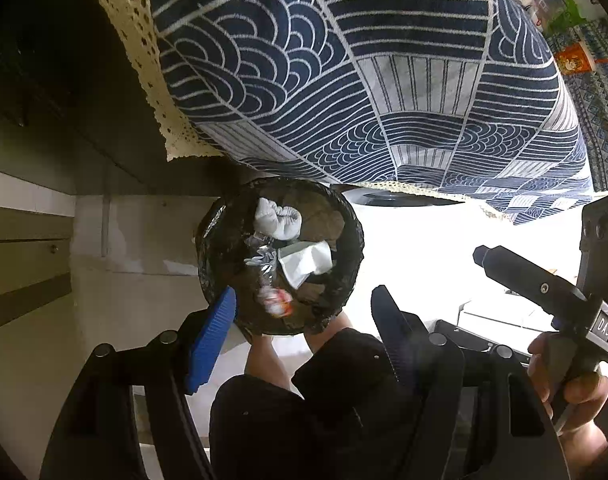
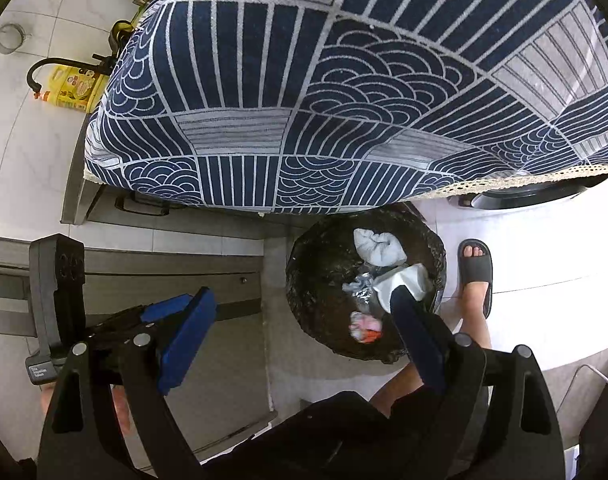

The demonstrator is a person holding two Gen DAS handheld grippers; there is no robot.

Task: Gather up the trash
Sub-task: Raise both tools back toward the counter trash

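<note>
Jaws apart above upright, upward-open trash bin point(image 1: 343, 216).

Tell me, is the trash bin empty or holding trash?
Holding trash: the black-lined trash bin contains a crumpled white tissue, foil scrap and red-white wrapper.

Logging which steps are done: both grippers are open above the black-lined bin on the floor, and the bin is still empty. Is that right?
Not quite. The bin is not empty: it holds a white crumpled cloth, a paper tissue, foil and a pink-red wrapper, clearest in the right wrist view. Left gripper and right gripper are indeed open above it.
</note>
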